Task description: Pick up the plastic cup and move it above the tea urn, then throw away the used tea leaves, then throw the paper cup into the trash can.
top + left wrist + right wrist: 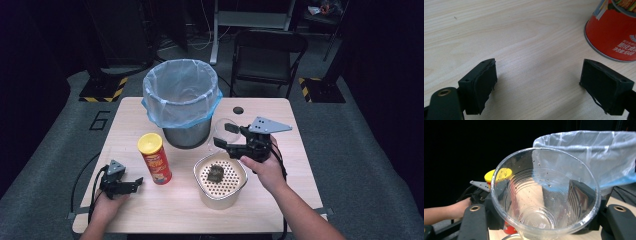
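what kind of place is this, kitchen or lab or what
Probably a lab or recording studio, not a kitchen: a lone wooden table on grey carpet, hazard-striped stand bases, a folding chair and dark surroundings.

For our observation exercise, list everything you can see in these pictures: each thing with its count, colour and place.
Clear plastic cup: one, transparent, gripped above the table's right half.
Waste bin: one, metal, far centre of table.
Bin liner: one, pale blue, over the bin's rim.
Crisp can: one, red with yellow lid, left of centre.
Strainer container: one, cream, perforated insert bearing a dark clump, near right.
Table: one, light wood.
Folding chair: one, black, behind the table.
Left gripper: black, open, empty, near left.
Right gripper: black, closed on the cup.
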`<move>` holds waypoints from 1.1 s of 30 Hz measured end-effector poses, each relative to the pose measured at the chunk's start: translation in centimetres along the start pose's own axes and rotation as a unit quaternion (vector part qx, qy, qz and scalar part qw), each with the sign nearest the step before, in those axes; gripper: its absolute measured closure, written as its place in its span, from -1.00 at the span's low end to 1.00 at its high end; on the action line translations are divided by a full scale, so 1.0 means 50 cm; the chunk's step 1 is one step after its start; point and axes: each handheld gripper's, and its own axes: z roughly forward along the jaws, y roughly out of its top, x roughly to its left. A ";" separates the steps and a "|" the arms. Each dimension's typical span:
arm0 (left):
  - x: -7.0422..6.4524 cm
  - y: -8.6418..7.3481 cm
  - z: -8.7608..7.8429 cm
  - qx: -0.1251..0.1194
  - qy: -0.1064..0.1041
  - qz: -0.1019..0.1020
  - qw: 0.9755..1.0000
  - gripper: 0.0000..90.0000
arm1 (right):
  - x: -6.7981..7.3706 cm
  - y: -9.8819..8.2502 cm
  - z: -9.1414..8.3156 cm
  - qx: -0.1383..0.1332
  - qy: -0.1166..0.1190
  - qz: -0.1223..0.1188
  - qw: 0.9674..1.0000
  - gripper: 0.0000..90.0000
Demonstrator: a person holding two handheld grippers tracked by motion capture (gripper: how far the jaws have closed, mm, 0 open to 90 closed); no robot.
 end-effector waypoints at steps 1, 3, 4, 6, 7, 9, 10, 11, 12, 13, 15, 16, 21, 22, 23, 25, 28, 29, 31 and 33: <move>0.000 0.000 0.000 -0.001 0.001 0.000 1.000 -0.70 | 0.000 0.008 0.002 0.000 -0.002 -0.004 1.000 -0.23; 0.000 0.000 0.000 -0.002 0.001 0.000 1.000 -0.70 | -0.001 0.019 0.007 0.004 -0.005 -0.007 1.000 -0.24; -0.001 0.000 0.000 -0.002 0.001 -0.001 1.000 -0.70 | -0.001 0.023 0.008 0.005 -0.007 -0.010 1.000 -0.24; -0.002 -0.001 0.002 -0.007 0.002 -0.003 1.000 -0.70 | -0.004 0.032 0.013 0.008 -0.012 -0.015 1.000 -0.24; -0.002 -0.001 0.002 -0.007 0.002 -0.003 1.000 -0.70 | -0.005 0.036 0.016 0.009 -0.014 -0.015 1.000 -0.24; -0.002 -0.001 0.002 -0.007 0.002 -0.003 1.000 -0.70 | -0.008 0.042 0.021 0.012 -0.018 -0.008 1.000 -0.24; -0.002 -0.001 0.002 -0.007 0.002 -0.003 1.000 -0.70 | -0.009 0.045 0.023 0.013 -0.019 -0.004 1.000 -0.24; -0.002 -0.001 0.002 -0.007 0.002 -0.003 1.000 -0.70 | -0.010 0.047 0.024 0.013 -0.020 -0.002 1.000 -0.24; -0.002 -0.001 0.002 -0.007 0.002 -0.003 1.000 -0.70 | -0.010 0.051 0.027 0.015 -0.020 0.001 1.000 -0.24; -0.002 -0.001 0.002 -0.007 0.002 -0.003 1.000 -0.70 | -0.011 0.055 0.028 0.017 -0.020 0.001 1.000 -0.23; -0.002 -0.001 0.002 -0.007 0.002 -0.003 1.000 -0.70 | -0.009 0.065 0.031 0.021 -0.014 0.000 1.000 -0.23; -0.002 -0.001 0.002 -0.007 0.002 -0.003 1.000 -0.70 | -0.009 0.068 0.032 0.020 -0.012 -0.003 1.000 -0.22; -0.002 -0.001 0.002 -0.007 0.002 -0.003 1.000 -0.70 | -0.003 0.090 0.035 0.022 -0.008 -0.003 1.000 -0.22; -0.002 -0.001 0.002 -0.007 0.002 -0.003 1.000 -0.70 | -0.003 0.094 0.035 0.021 -0.008 -0.006 1.000 -0.22; -0.003 -0.002 0.002 -0.008 0.002 -0.004 1.000 -0.70 | -0.005 0.099 0.036 0.019 -0.008 -0.007 1.000 -0.22; -0.003 -0.002 0.002 -0.008 0.002 -0.004 1.000 -0.70 | -0.007 0.109 0.037 0.019 -0.008 -0.003 1.000 -0.22; -0.003 -0.002 0.002 -0.008 0.002 -0.004 1.000 -0.70 | -0.013 0.123 0.039 0.018 -0.012 0.001 1.000 -0.22; -0.003 -0.002 0.002 -0.008 0.002 -0.003 1.000 -0.70 | -0.014 0.130 0.038 0.020 -0.015 0.004 1.000 -0.22; -0.002 -0.002 0.002 -0.008 0.001 -0.002 1.000 -0.70 | -0.019 0.139 0.039 0.017 -0.018 0.006 1.000 -0.22; -0.003 -0.002 0.002 -0.007 0.002 -0.003 1.000 -0.70 | -0.025 0.148 0.041 0.016 -0.022 0.005 1.000 -0.22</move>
